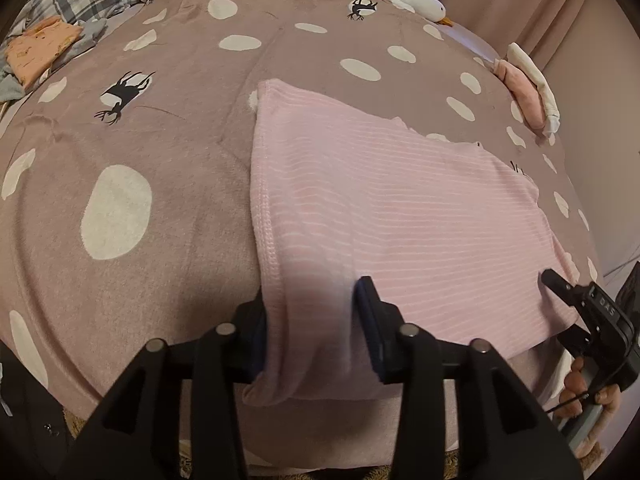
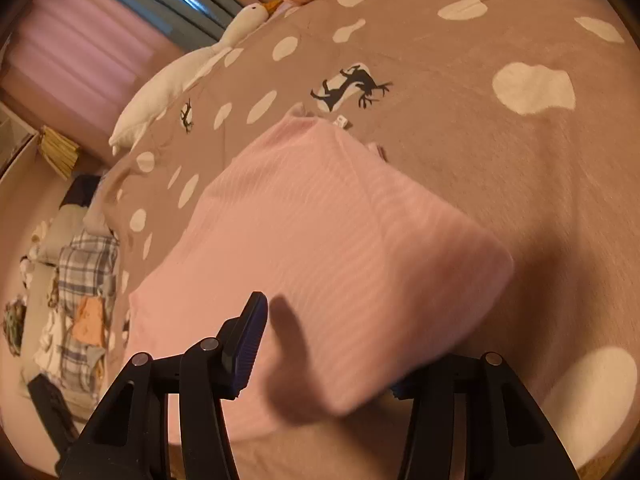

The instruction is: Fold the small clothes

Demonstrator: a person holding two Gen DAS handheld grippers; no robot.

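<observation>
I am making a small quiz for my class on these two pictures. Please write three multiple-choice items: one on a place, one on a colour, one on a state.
1. Where does the garment lie?
A. on the blanket
B. on a chair
C. in a basket

2. What colour is the garment?
A. green
B. pink with pale stripes
C. black

3. How do the left gripper's fingers stand?
A. apart, with cloth between them
B. shut on a sock
C. out of view

Key: 1 A, the spotted blanket shows around it; 2 B, both views show pink; 3 A, the left wrist view shows the gap.
</observation>
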